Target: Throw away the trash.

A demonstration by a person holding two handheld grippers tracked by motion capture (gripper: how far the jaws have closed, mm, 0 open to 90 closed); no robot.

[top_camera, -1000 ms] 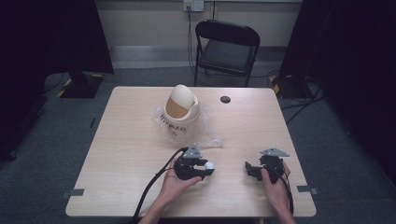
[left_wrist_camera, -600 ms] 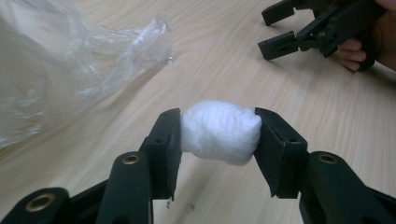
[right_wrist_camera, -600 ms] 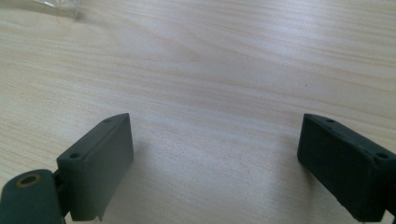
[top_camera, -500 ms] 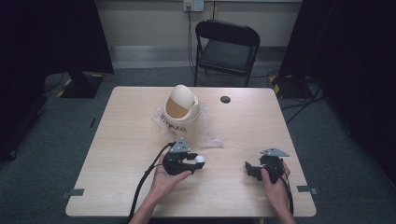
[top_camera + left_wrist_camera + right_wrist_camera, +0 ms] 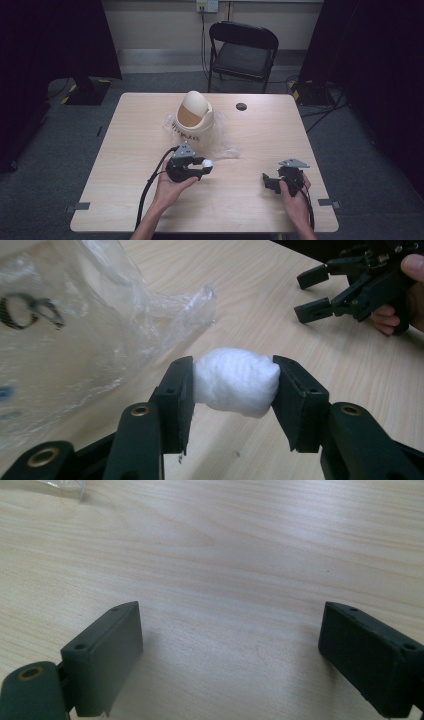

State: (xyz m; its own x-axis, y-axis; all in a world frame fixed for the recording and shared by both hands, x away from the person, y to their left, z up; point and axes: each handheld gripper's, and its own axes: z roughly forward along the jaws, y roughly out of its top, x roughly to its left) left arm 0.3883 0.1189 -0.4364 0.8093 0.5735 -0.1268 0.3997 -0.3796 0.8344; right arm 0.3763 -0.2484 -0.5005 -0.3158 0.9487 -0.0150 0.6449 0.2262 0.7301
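A soft white cotton ball [image 5: 236, 387] sits pinched between the jaws of the left gripper [image 5: 202, 166], just above the table [image 5: 250, 200]. Up close, clear crinkly plastic [image 5: 75, 330] lies beside it. From above, that plastic sits under a small cream bin [image 5: 192, 117]. The right gripper [image 5: 240, 660] rests low near the wood, jaws spread wide with nothing between them.

The left gripper [image 5: 204, 166] was clamped on a white wad [image 5: 236, 381], its hand [image 5: 172, 186] under it. The right gripper [image 5: 267, 181] (held in the right hand [image 5: 295, 192], well apart from the left) had its jaws spread wide, pointing left.
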